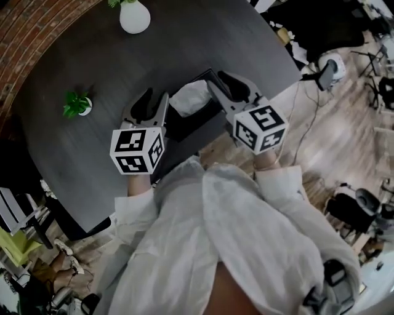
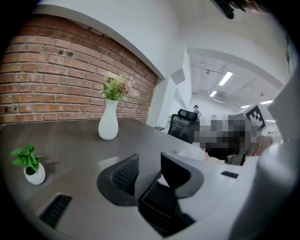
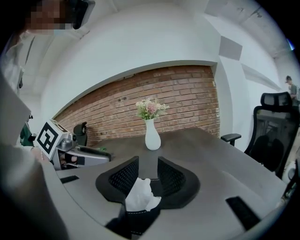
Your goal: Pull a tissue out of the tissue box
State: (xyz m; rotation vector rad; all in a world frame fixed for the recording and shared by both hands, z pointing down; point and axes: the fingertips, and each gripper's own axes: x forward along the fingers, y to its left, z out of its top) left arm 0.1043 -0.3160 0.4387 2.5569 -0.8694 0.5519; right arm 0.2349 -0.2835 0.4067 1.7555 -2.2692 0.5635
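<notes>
A black tissue box [image 1: 196, 120] stands near the dark table's front edge, with a white tissue [image 1: 191, 97] sticking up from its top. My left gripper [image 1: 151, 98] is at the box's left side, jaws open; a corner of the box [image 2: 158, 205] lies under its jaws in the left gripper view, and nothing is gripped. My right gripper [image 1: 225, 80] is at the box's right, also open. In the right gripper view the tissue [image 3: 141, 196] rises from the box [image 3: 135, 222] in the gap of my right gripper [image 3: 147, 177], near the left finger, not pinched.
A white vase with flowers [image 1: 135, 16] stands at the table's far side, and a small potted plant [image 1: 78, 104] to the left. A brick wall [image 2: 56, 79] runs behind the table. Office chairs [image 3: 274, 136] stand beyond the table's right edge.
</notes>
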